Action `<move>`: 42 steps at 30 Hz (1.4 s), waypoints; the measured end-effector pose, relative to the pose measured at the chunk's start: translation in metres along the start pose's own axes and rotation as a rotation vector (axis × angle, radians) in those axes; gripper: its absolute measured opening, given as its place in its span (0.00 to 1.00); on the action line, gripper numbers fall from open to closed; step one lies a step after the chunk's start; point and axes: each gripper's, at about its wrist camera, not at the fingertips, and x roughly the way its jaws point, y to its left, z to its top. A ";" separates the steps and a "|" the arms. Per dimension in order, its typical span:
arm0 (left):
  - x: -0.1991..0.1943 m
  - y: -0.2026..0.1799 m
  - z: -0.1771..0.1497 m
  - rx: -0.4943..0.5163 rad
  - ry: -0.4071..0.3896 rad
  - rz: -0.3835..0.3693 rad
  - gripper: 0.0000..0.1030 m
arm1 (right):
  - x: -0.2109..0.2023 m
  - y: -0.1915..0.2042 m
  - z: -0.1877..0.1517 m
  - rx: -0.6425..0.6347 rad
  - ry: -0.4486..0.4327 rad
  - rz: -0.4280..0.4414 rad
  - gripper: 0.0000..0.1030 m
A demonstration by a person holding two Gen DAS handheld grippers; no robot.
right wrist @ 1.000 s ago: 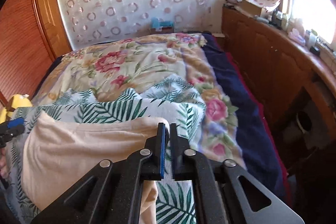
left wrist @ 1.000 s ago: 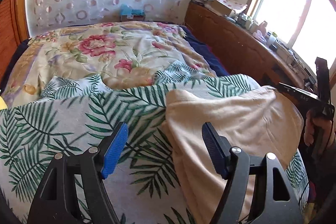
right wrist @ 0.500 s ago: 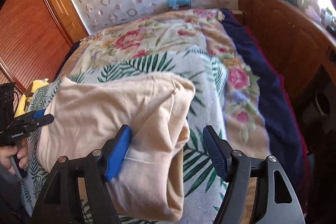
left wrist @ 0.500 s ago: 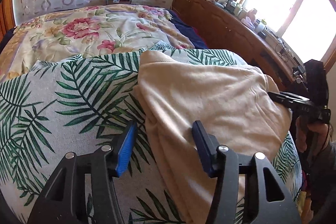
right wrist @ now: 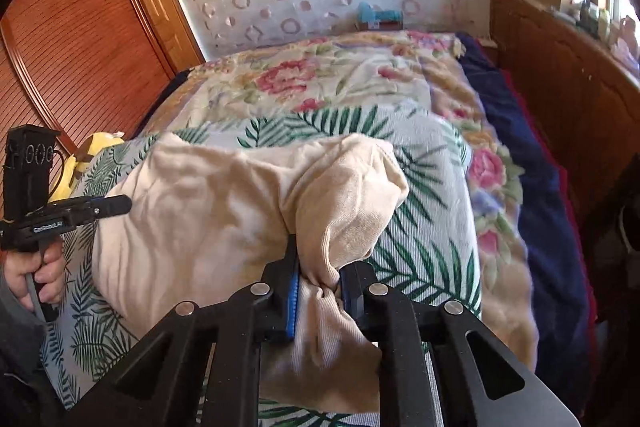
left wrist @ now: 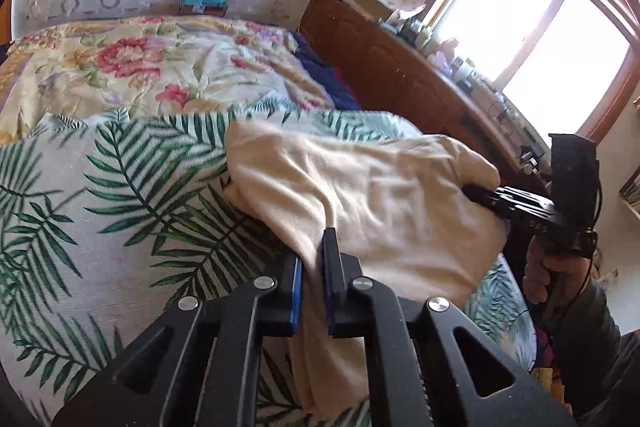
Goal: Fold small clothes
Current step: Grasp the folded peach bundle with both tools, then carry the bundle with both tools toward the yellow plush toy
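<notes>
Since the earlier frame both grippers, left and right, are closing onto the cream garment, pinching its near edge; it stretches sideways between them.

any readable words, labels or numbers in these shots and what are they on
White brand lettering on the side of the left gripper, seen from the right wrist view: too small to read for sure.
Pale marking on the body of the right gripper, seen from the left wrist view: looks like upside-down characters, unreadable.
Items on the wooden ledge by the window: any labels are too blurred.
Nothing else carries text.
</notes>
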 end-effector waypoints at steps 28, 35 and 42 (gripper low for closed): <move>-0.229 0.156 -0.118 -0.319 -0.378 0.389 0.09 | 0.205 0.312 0.165 -0.668 -0.091 0.353 0.14; -0.225 0.186 -0.136 -0.395 -0.358 0.398 0.09 | 0.291 0.383 0.178 -0.794 -0.039 0.356 0.14; -0.218 0.199 -0.140 -0.411 -0.320 0.441 0.09 | 0.337 0.408 0.192 -0.720 0.016 0.319 0.25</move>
